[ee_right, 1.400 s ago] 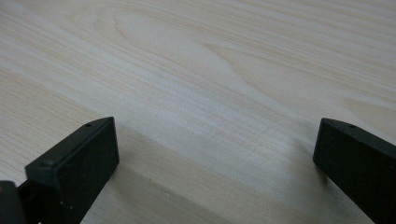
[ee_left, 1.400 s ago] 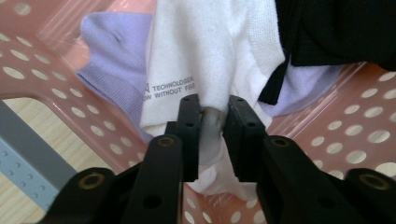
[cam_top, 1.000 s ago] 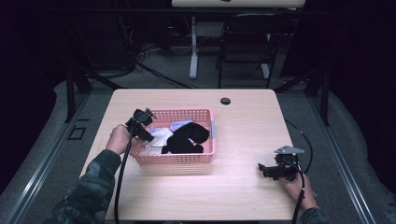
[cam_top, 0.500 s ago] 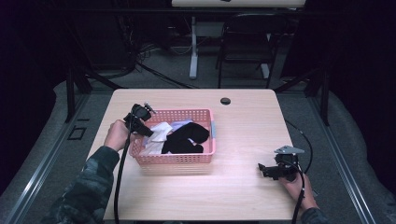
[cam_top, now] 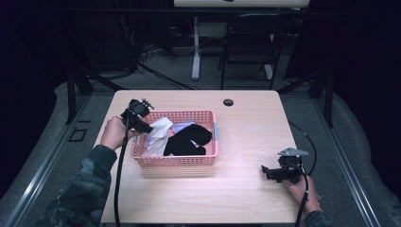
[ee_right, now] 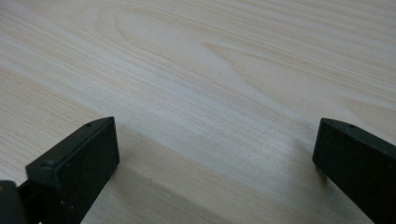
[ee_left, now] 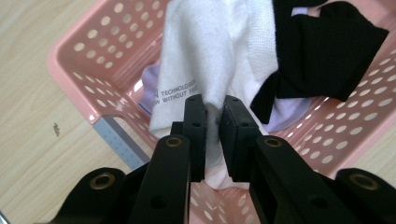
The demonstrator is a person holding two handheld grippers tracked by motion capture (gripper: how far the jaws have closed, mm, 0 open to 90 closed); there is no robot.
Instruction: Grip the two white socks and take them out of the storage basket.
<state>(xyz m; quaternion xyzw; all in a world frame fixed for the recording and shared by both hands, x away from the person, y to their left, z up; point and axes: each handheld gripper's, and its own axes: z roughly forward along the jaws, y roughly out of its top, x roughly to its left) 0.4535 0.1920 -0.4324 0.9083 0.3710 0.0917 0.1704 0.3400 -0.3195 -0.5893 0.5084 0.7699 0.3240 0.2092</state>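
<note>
A pink perforated basket point(cam_top: 178, 161) point(ee_left: 88, 88) stands on the left half of the wooden table point(cam_top: 246, 127). In it lie a white printed cloth point(cam_top: 158, 130) point(ee_left: 205, 51), a black garment point(cam_top: 189, 141) point(ee_left: 327, 51) and a pale lilac piece point(cam_top: 183, 127) point(ee_left: 149, 91). My left gripper point(cam_top: 146, 127) point(ee_left: 213, 126) is over the basket's left end, shut on the white cloth, which hangs lifted from its jaws. My right gripper point(cam_top: 265, 171) point(ee_right: 212, 154) rests low over bare table at the right front, its jaws wide apart with nothing between them.
A small dark round grommet point(cam_top: 228, 102) sits near the table's far edge. Beyond the table stand a chair point(cam_top: 246, 47) and a desk leg point(cam_top: 196, 45). Each gripper trails a black cable point(cam_top: 118, 179).
The left gripper has drawn back toward the basket's left end and risen, pulling the white cloth up out of the pile. The right gripper has stayed put.
</note>
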